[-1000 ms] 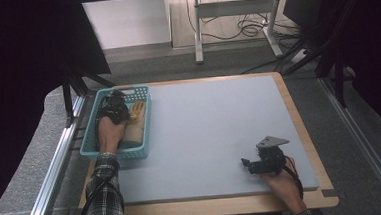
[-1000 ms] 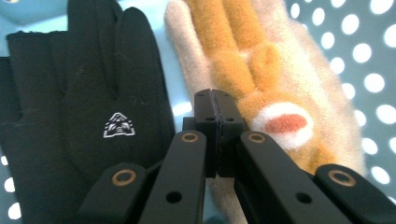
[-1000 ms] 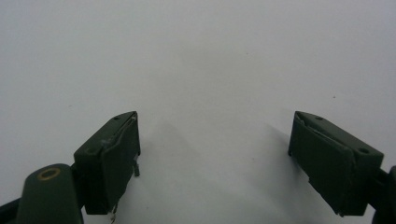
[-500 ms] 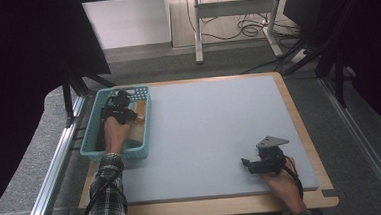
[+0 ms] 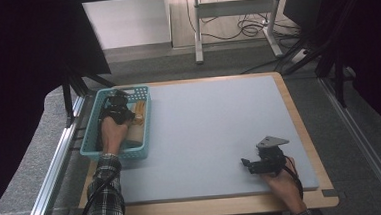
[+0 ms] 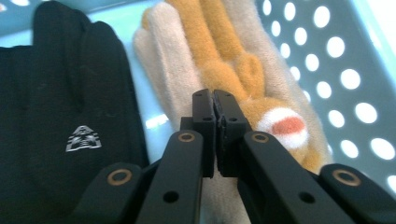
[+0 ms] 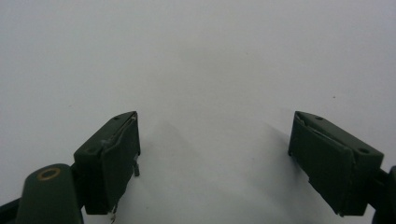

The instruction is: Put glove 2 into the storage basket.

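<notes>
Tan glove (image 6: 243, 79) fabric is seemingly pinched by closed left gripper (image 6: 215, 100) jaws inside the basket (image 5: 92, 138), unlifted; right gripper (image 7: 215, 154) is held wide, empty.

Camera layout: one fixed overhead view, two claw-mounted close views.

High view sits above the person's edge of the surface (image 5: 215, 131), facing forward and down; it takes in the whole grey top, the teal basket (image 5: 93, 143) at its left edge and floor beyond. Left gripper view rides the left claw (image 6: 215, 100), looking along its jaws from very close into that same basket, onto a black glove (image 6: 60, 102) and a tan-and-orange glove (image 6: 233, 60); the basket is the part shared with the high view. Right gripper view rides the right claw (image 7: 215, 154), aimed down at bare grey top from close range, shared with the high view's near right corner.
</notes>
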A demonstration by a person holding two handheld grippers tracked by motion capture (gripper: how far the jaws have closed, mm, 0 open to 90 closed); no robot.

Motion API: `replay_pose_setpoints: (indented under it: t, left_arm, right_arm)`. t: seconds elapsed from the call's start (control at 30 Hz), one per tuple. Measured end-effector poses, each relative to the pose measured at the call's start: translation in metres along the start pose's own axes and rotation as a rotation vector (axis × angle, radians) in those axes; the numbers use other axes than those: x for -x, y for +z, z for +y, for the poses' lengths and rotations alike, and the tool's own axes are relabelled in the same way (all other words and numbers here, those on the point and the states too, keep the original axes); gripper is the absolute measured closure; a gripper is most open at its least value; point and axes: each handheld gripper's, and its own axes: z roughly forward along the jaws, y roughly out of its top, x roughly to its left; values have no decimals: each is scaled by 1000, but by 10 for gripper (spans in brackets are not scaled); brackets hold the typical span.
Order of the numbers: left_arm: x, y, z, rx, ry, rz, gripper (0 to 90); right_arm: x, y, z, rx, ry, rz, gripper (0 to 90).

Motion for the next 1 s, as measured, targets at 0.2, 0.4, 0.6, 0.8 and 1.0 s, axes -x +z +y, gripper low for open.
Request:
replay_pose_setpoints:
  t: [0.2, 0.4, 0.6, 0.8, 1.0]
  left_arm:
    - [-8, -10, -2, 19, -2, 24, 834]
    - [-15, -20, -6, 36, -1, 57, 802]
    - [-20, -24, -11, 47, -5, 60, 778]
    - [-21, -30, -15, 61, 0, 55, 760]
    - [-19, -36, -18, 81, 15, 58, 724]
  right_arm:
    - [0, 0, 0, 0, 0, 0, 160]
    - [0, 0, 0, 0, 0, 0, 160]
    - [0, 0, 0, -1, 0, -1, 161]
    - [0, 0, 0, 0, 0, -1, 161]
    - [0, 0, 0, -1, 0, -1, 161]
